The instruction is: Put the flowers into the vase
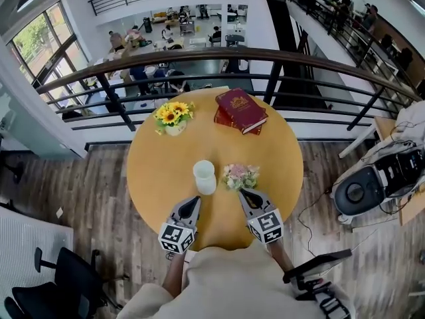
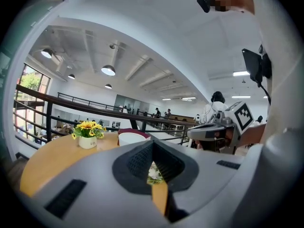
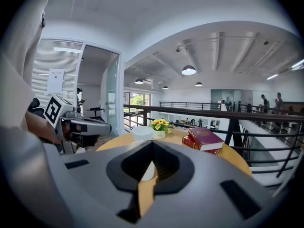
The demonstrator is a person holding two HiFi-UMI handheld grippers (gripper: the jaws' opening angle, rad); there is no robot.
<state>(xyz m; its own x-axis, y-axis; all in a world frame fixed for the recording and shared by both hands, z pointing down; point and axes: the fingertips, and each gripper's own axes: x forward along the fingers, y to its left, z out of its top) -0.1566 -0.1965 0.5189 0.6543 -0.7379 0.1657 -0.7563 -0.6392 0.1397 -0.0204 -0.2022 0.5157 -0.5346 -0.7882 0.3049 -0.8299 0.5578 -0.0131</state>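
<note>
On the round wooden table (image 1: 153, 178) stands an empty white vase (image 1: 204, 177). Just to its right lies a small bunch of pink and white flowers (image 1: 240, 176). My left gripper (image 1: 194, 199) is shut and empty, its tips a little short of the vase. My right gripper (image 1: 244, 193) is also shut and holds nothing, with its tips close behind the bunch. In the left gripper view the vase (image 2: 131, 137) rises beyond the closed jaws, and the flowers (image 2: 154, 172) show through the gap below them. In the right gripper view the vase (image 3: 142, 133) stands ahead and to the left.
A pot of sunflowers (image 1: 174, 117) and two stacked red books (image 1: 240, 110) stand at the table's far side. A dark railing (image 1: 265, 55) runs just beyond it. There is a black office chair (image 1: 60, 284) at lower left and equipment with cables (image 1: 378, 178) at right.
</note>
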